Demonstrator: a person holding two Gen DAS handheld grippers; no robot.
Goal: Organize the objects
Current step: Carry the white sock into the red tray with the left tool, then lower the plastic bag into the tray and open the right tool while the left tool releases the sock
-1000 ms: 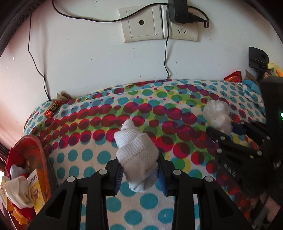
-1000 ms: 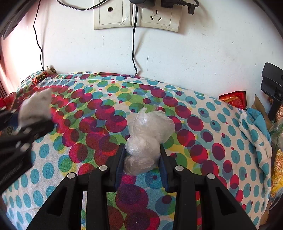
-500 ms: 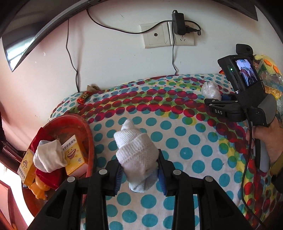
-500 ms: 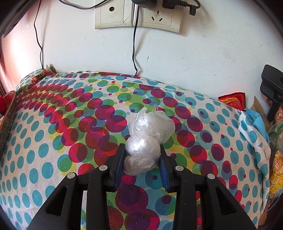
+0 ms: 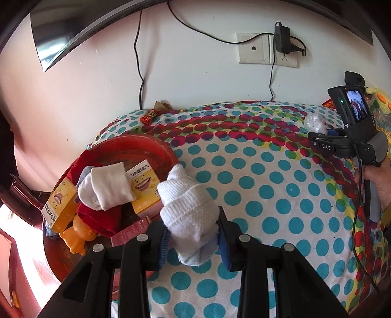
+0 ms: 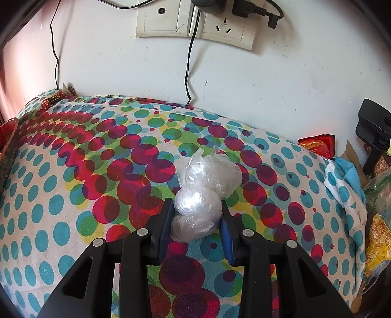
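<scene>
My left gripper (image 5: 193,241) is shut on a rolled white sock (image 5: 189,210), held above the dotted cloth just right of a red basin (image 5: 144,146). Inside the basin lie another white sock (image 5: 107,188), yellow boxes (image 5: 144,186), a red cloth and an orange toy (image 5: 77,236). My right gripper (image 6: 195,233) is shut on a clear plastic bag of white balls (image 6: 202,193) over the cloth. In the left wrist view that right gripper (image 5: 322,135) appears at the far right with the bag (image 5: 314,122) and a hand (image 5: 376,181) on its handle.
A dotted cloth (image 6: 73,183) covers the table up to a white wall with sockets (image 6: 193,22) and hanging cables. A red candy wrapper (image 5: 150,116) lies at the back edge. Snack packets (image 6: 317,144) and a black stand (image 6: 374,132) crowd the right end.
My left gripper has swung left with the sock, so the red basin now lies close beside it and the right gripper has slid to the far right. The right gripper stays put.
</scene>
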